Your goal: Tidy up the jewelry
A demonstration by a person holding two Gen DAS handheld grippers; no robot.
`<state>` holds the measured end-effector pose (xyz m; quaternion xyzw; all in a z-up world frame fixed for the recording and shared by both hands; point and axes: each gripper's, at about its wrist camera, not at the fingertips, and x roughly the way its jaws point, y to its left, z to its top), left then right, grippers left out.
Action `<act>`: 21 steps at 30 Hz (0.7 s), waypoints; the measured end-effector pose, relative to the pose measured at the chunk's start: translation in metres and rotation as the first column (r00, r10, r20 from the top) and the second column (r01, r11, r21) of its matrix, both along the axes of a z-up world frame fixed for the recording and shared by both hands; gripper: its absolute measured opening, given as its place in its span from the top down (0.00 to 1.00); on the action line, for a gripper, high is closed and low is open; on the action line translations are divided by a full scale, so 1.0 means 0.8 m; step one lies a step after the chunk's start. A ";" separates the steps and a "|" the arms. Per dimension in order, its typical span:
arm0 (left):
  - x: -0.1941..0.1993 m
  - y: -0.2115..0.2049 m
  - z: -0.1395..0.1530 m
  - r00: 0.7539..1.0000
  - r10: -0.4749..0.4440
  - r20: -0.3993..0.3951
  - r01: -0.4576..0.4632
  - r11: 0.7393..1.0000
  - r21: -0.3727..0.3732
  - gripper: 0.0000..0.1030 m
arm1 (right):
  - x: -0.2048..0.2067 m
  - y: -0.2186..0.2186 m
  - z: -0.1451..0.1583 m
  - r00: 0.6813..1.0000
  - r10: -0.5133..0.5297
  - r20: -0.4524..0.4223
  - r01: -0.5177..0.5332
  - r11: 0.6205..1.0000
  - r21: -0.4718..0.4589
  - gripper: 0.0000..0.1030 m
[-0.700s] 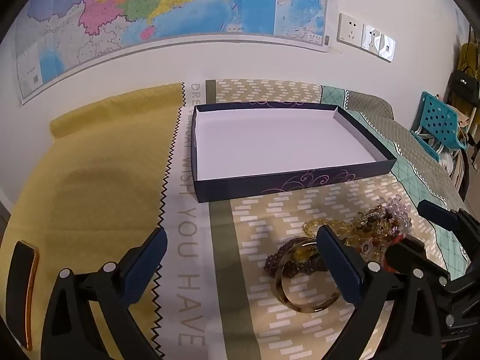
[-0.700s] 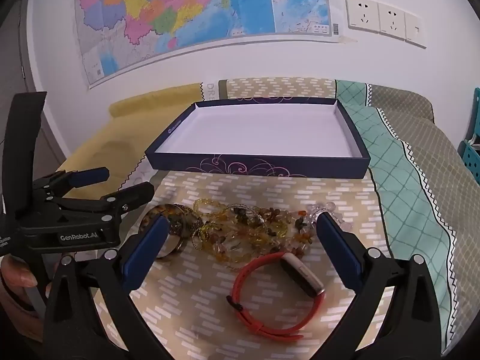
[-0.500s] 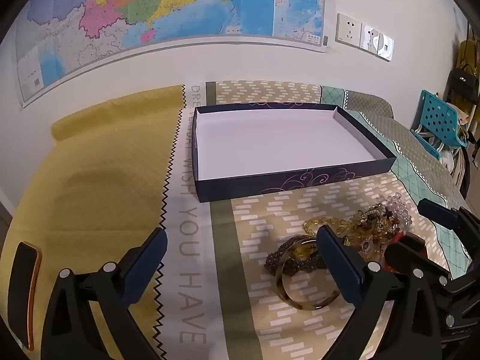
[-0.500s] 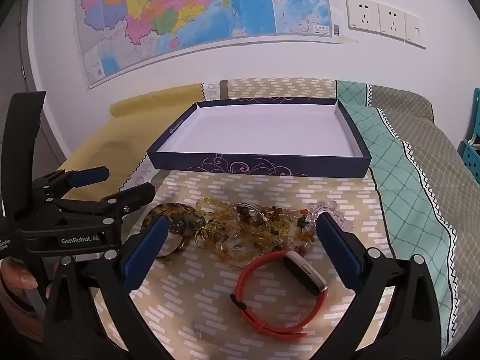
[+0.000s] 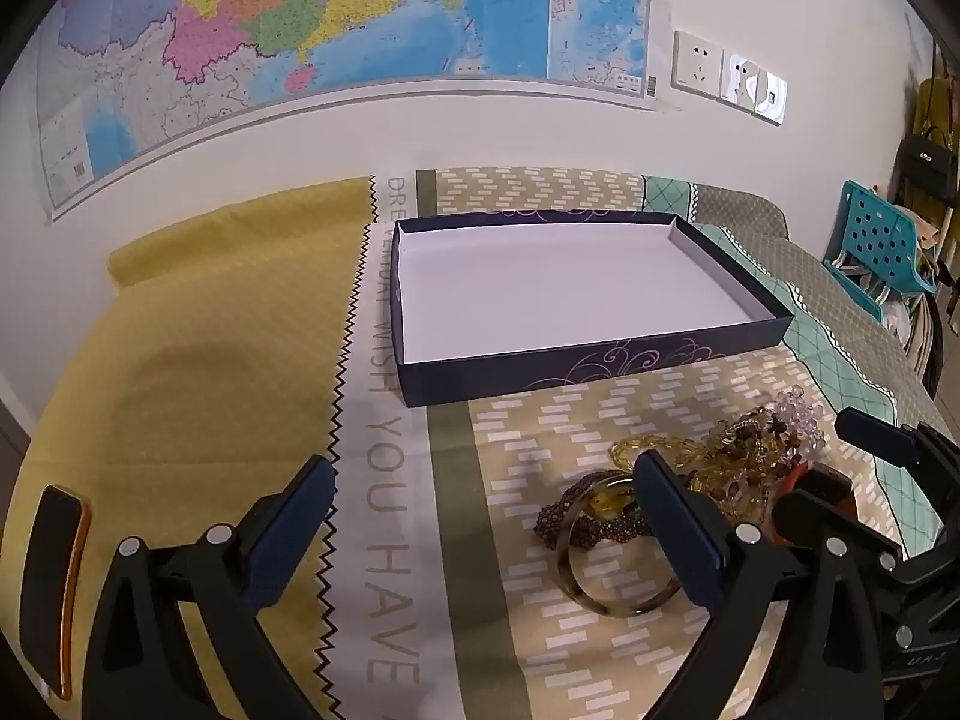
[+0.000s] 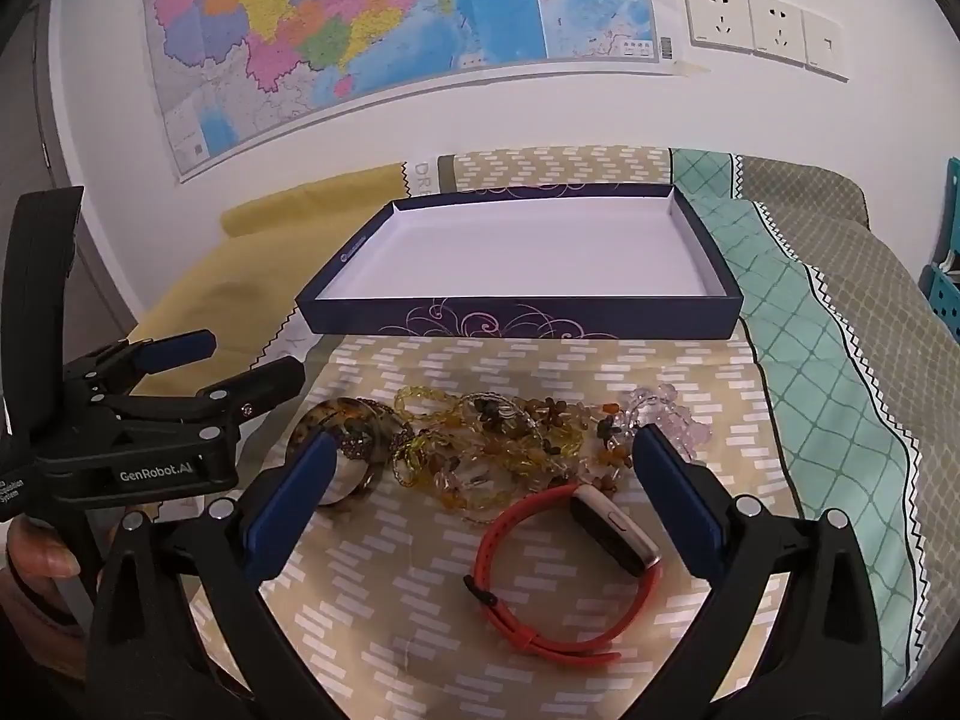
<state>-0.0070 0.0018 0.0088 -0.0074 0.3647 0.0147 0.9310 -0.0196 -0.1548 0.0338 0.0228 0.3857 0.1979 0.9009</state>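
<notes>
Patchwork cloth [image 5: 198, 360] covers the surface below a white wall that bears a coloured map [image 6: 384, 18] and a row of sockets [image 6: 762, 24]. On the cloth's pale strip [image 5: 384, 480], grey letters read "WISH YOU HAVE", with "DRE" legible at its far end. At far left in the left wrist view a dark phone with an orange edge [image 5: 54, 588] lies on the yellow part.

Next comes the left gripper [image 5: 480, 516], angled down toward the cloth, its blue-padded jaws spread wide with nothing between them; only bare cloth lies below. In the right wrist view its black body carries the label "GenRobot.AI" [image 6: 155, 473], and a hand [image 6: 36, 558] shows beneath it at the left edge.

A shallow navy box with a white inside [image 6: 522, 258] sits beyond, near the wall. In front of it lies the jewelry: a mottled bangle [image 5: 618, 552], a heap of amber and clear bead strings [image 6: 504, 444], and an orange wristband with a white-cased watch [image 6: 564, 564].

The right gripper [image 6: 480, 504] also tilts downward, jaws spread wide above the wristband and beads without touching them.
</notes>
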 end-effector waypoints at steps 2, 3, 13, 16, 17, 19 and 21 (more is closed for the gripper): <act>0.000 -0.001 -0.001 1.000 0.001 0.001 -0.001 1.000 0.001 0.07 | 0.000 0.000 -0.001 1.000 -0.001 0.002 0.001 1.000 0.001 0.05; 0.000 0.000 -0.001 1.000 -0.001 0.001 0.001 1.000 0.000 0.07 | 0.000 0.000 -0.001 1.000 -0.002 0.001 0.002 1.000 0.003 0.05; 0.000 -0.001 -0.001 1.000 -0.001 0.001 0.001 1.000 0.006 0.07 | -0.001 -0.002 -0.001 1.000 0.001 -0.007 -0.001 1.000 0.012 0.05; -0.001 -0.003 -0.003 1.000 -0.001 0.002 0.001 1.000 0.010 0.07 | -0.002 -0.003 -0.001 1.000 -0.005 -0.005 0.005 1.000 0.013 0.05; -0.002 -0.003 -0.003 1.000 -0.001 0.002 0.001 1.000 0.010 0.07 | -0.001 -0.002 -0.001 1.000 -0.005 -0.005 0.005 1.000 0.013 0.05; -0.001 -0.004 -0.004 1.000 -0.002 -0.001 0.002 1.000 0.011 0.07 | -0.001 -0.003 -0.001 1.000 -0.004 -0.005 0.004 1.000 0.013 0.05; -0.001 -0.005 -0.004 1.000 -0.001 -0.001 0.001 1.000 0.011 0.07 | -0.001 -0.003 -0.002 1.000 -0.004 -0.007 0.004 1.000 0.015 0.05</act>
